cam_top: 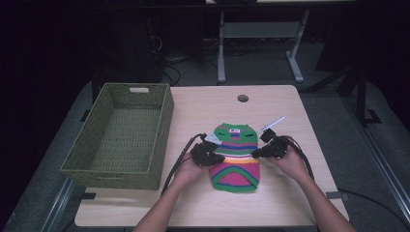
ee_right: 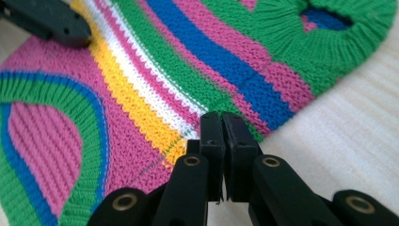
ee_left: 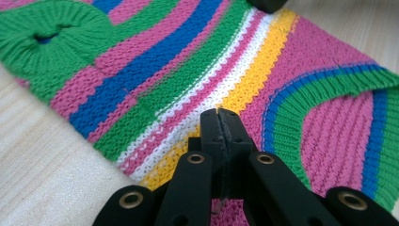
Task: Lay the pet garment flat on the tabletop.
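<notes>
A striped knit garment [cam_top: 236, 157] lies flat near the front middle of the table [cam_top: 290, 104], small enough to suit a pet. The left gripper [cam_top: 209, 153] meets its left edge, jaws pressed together over the yellow and white stripes [ee_left: 244, 84]; whether they pinch fabric cannot be told. The right gripper [cam_top: 270, 147] mirrors it at the opposite edge, jaws likewise together. Holding both sides at mid-length suggests a fold is being set up. A woven green basket [cam_top: 164, 116] waits to the left, probably its destination.
</notes>
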Motion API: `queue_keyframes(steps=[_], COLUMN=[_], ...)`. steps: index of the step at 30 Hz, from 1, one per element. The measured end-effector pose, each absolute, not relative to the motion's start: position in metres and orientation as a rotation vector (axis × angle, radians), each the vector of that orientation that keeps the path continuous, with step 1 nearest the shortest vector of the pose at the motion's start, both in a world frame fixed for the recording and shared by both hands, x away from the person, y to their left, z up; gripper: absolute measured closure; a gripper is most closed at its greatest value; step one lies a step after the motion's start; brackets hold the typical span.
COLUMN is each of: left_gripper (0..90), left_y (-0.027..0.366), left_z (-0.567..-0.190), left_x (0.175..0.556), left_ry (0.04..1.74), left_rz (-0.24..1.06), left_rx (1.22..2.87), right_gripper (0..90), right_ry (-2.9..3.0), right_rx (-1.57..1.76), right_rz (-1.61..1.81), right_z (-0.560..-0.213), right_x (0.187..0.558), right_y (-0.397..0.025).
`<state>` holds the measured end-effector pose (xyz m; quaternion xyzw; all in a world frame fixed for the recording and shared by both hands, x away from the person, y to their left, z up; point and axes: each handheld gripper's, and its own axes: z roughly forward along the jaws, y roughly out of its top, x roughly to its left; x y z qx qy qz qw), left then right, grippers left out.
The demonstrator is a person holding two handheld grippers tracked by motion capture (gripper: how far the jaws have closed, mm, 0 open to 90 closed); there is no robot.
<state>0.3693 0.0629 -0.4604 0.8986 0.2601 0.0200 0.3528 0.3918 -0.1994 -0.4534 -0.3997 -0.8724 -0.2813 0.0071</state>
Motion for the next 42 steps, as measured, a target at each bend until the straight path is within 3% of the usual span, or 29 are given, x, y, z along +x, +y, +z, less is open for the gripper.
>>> queue_keyframes(steps=[8, 19, 30, 42], left_gripper=[84.2, 62.1, 51.5, 38.5], left_y=[0.06, 0.073, 0.084, 0.094], left_z=[-0.459, -0.45, -0.447, -0.44], left_x=[0.367, 0.367, 0.356, 0.346], left_ry=[0.677, 0.714, 0.726, 0.75], left_rz=[0.057, 0.034, 0.059, 0.024], left_rx=[2.331, 2.262, 2.239, 2.157], right_gripper=[85.3, 64.8, 46.7, 36.6], right_ry=[-2.704, -2.615, -2.617, -2.577], right_rx=[-1.282, -1.22, -1.197, -1.179], right_rz=[-0.905, -1.055, -1.113, -1.182], right_z=[-0.454, -0.445, -0.438, -0.436], right_x=[0.397, 0.387, 0.374, 0.358], right_y=[-0.2, -0.211, -0.221, -0.239])
